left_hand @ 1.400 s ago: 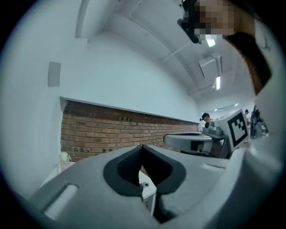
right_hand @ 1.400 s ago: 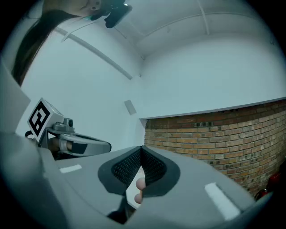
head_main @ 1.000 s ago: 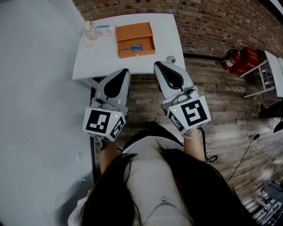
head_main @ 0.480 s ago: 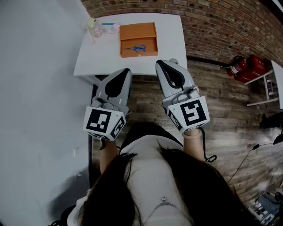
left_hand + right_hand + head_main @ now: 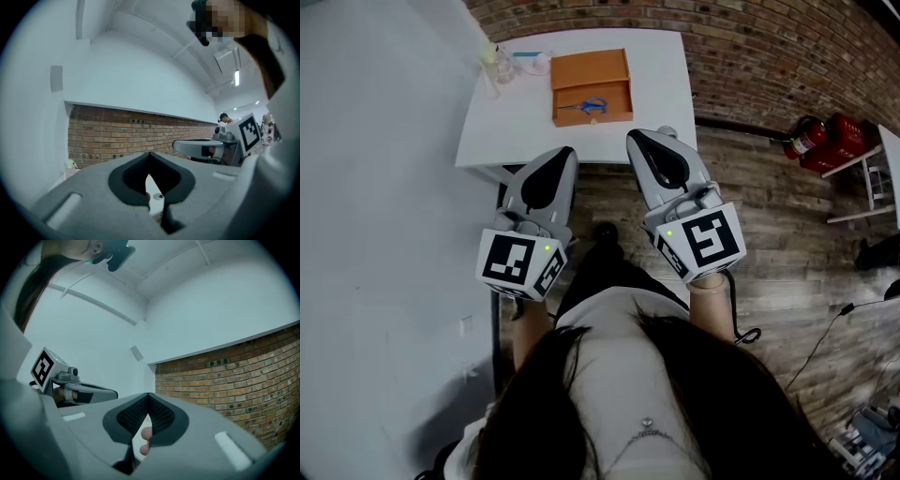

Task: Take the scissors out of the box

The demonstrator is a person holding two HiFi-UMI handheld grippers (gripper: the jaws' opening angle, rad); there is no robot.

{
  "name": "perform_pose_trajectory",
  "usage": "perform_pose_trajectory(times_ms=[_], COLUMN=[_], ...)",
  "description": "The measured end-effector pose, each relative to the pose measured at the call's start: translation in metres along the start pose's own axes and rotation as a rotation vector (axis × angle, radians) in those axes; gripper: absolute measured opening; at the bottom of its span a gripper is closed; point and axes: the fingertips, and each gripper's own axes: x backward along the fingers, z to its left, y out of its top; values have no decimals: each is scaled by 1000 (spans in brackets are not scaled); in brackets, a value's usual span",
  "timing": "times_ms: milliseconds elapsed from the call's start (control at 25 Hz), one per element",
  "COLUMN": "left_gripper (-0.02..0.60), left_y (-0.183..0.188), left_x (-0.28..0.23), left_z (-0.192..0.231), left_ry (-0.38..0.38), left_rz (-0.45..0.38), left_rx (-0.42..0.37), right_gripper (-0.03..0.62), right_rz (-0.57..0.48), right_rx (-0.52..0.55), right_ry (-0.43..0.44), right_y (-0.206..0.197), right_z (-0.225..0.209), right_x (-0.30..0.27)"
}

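With my left grey gripper (image 5: 562,155) and right grey gripper (image 5: 637,141) both pressed together on nothing, short of the white table (image 5: 506,122), I judge this the approach — the blue-handled scissors (image 5: 586,106) lie inside the open orange cardboard box (image 5: 591,67), so next I must reach over and spread one claw.

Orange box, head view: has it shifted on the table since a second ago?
No. The orange box lies at the same spot on the white table, near its far edge, with the blue scissors inside as before.
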Motion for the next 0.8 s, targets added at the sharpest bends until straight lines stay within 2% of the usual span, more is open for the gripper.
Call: perform_pose_trajectory(times_ms=[800], left_gripper=[0], left_y=[-4], left_x=[-53], left_z=[39], left_ry=[-33], left_rz=[15], left_rx=[6], right_gripper=[6], right_rz=[30], right_rx=[0], right_ry=[1], right_y=[-13], right_z=[-32], right_x=[-52])
